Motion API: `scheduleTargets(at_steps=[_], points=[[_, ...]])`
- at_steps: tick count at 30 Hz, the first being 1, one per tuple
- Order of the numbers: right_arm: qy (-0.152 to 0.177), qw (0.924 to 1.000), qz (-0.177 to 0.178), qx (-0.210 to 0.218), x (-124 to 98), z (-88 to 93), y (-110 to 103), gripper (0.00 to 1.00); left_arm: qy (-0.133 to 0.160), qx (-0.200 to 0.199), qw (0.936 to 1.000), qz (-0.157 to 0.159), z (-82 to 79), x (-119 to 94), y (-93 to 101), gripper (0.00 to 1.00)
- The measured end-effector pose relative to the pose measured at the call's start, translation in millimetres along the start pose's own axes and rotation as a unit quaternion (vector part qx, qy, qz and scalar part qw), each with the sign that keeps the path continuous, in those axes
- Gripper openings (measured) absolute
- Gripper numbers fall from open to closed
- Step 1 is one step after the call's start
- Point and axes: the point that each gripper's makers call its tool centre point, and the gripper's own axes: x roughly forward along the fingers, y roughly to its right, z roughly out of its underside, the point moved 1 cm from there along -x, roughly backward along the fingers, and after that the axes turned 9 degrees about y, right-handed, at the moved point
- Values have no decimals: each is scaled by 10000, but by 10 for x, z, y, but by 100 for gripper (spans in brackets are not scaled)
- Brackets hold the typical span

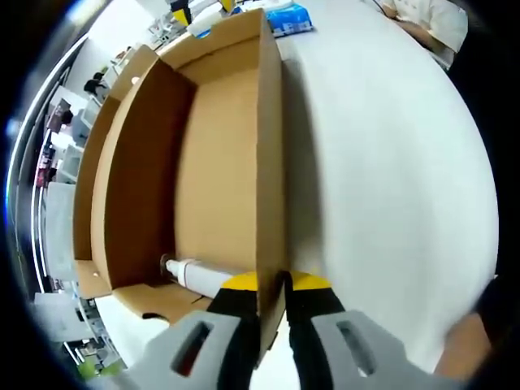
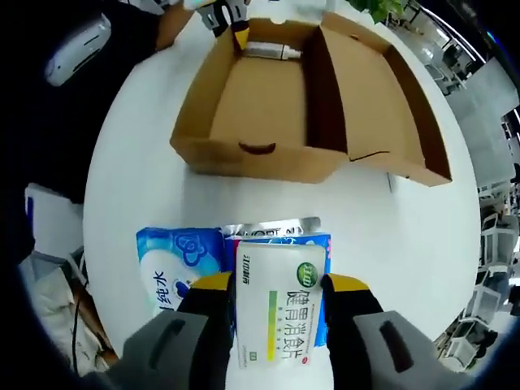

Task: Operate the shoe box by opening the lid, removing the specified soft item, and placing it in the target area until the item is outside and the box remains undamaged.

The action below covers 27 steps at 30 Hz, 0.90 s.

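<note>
Box open, pack out and in your right jaws; left jaws steady the box wall.

Left gripper view: your left gripper point(image 1: 272, 305) is pressed together on the near wall of the open cardboard shoe box point(image 1: 219, 162), one jaw inside and one outside; a white tube point(image 1: 195, 275) lies on the box floor just beside it. Right gripper view: your right gripper point(image 2: 276, 305) pinches a flat white-and-blue soft pack point(image 2: 280, 313) with green print, held over the white table point(image 2: 406, 236), well clear of the box, its lid folded back to the right. A blue tissue pack point(image 2: 175, 264) lies just to its left. Placing looks like the step in hand: lower gently, then spread the jaws. The pack looks thin, glossy, a little crinkled.
</note>
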Motion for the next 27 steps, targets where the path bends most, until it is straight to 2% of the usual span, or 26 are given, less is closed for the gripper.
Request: scheduleTargets(at_steps=[4,6,8,12,13,17,22,25,27], points=[[-36,10000,-15,-61,2,2,0,44,0,-2,10000,2,0,-1,-1,9],[-6,9999,91,-101,-42,-31,44,46,1,-5,10000,4,0,-1,-1,9],[139,9994,247,-193,-107,-155,85,47,1,-4,10000,5,0,-2,-2,9],[558,9960,443,-529,-206,-585,113,47,0,-9,10000,10,1,-3,-2,9],[703,9941,474,-684,-227,-770,115,47,1,-10,10000,11,1,-3,-2,9],[1034,9858,478,-1238,-208,-1322,96,47,8,-8,10000,10,1,-4,-1,9],[1465,9705,294,-1893,61,-2050,58,47,9,5,10000,12,2,-4,0,9],[1678,9620,170,-2147,242,-2371,51,47,7,4,10000,11,3,-4,0,9],[1760,9594,96,-2202,364,-2521,61,47,7,1,10000,12,4,-3,-1,9]])
